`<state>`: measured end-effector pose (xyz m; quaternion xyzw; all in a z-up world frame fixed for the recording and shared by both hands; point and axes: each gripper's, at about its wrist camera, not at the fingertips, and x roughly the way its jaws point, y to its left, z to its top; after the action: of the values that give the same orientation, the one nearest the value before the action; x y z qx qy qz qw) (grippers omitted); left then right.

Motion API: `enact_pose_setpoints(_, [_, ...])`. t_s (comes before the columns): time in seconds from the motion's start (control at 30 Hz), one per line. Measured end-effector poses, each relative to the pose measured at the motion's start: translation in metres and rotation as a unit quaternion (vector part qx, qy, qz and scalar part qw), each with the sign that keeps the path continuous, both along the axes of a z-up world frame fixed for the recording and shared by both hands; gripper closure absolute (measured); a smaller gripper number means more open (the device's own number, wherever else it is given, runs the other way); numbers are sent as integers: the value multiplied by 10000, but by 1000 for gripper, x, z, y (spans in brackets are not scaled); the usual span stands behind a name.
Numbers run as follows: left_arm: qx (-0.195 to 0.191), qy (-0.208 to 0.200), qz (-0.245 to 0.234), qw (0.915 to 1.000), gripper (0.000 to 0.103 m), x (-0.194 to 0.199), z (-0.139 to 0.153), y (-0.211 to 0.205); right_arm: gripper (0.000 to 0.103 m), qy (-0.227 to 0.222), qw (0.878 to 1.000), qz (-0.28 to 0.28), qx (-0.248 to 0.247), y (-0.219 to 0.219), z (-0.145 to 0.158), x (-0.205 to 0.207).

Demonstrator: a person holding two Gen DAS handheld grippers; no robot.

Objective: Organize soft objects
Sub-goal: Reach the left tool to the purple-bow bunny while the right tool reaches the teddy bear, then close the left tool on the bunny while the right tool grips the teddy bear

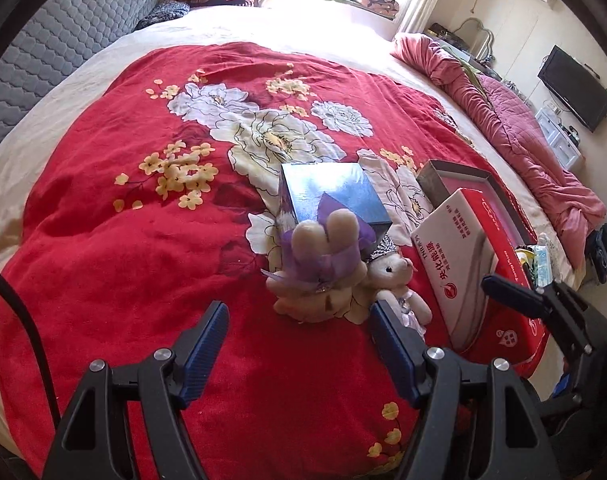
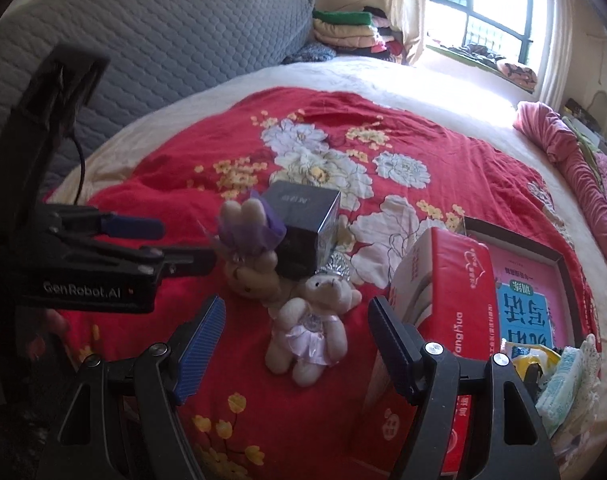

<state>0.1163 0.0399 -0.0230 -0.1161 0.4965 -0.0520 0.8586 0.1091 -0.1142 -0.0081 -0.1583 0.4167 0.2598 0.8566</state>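
Two small cream plush bears lie on the red floral bedspread [image 1: 123, 260]. One bear wears a purple wrap [image 1: 323, 264] and leans against a dark blue box [image 1: 331, 196]; it also shows in the right wrist view [image 2: 247, 248]. The other bear has a silver crown and a pink skirt [image 2: 307, 336], also in the left wrist view [image 1: 395, 276]. My left gripper [image 1: 299, 344] is open and empty just short of the bears. My right gripper [image 2: 295, 344] is open around the skirted bear, above it, not touching. The left gripper [image 2: 143, 236] also shows in the right wrist view.
A red-and-white carton [image 2: 439, 280] lies right of the bears on a red bag [image 1: 511, 336]. Behind it is an open box with a pink book [image 2: 531, 292]. Packets [image 2: 559, 380] lie at the right. A rolled pink quilt [image 1: 515, 128] lines the bed's right edge.
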Motion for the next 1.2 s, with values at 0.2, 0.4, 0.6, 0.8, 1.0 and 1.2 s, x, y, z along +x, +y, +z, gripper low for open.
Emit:
enact_pose_setpoints(0.2, [-140, 181, -57, 9997, 31, 22, -16, 0, 28, 236, 9978, -152, -597, 22, -43, 12])
enact_pose_setpoints(0.4, [-450, 164, -32, 9988, 32, 32, -26, 9, 28, -63, 9957, -309, -869, 33, -60, 20])
enact_pose_setpoints(0.6, [-960, 97, -98, 9953, 51, 36, -35, 17, 31, -17, 9932, -395, -1095, 39, -76, 32])
enact_pose_setpoints(0.8, [-1288, 31, -174, 9915, 63, 38, -38, 20, 47, 92, 9926, -401, -1143, 34, -90, 46])
enact_pose_setpoints(1.0, [-1483, -132, -226, 9886, 77, 32, -32, 25, 66, 197, 9970, -406, -625, 18, -77, 47])
enact_pose_setpoints(1.2, [-1328, -386, -233, 9901, 81, 22, -15, 23, 67, 177, 9988, -397, 204, 2, -39, 38])
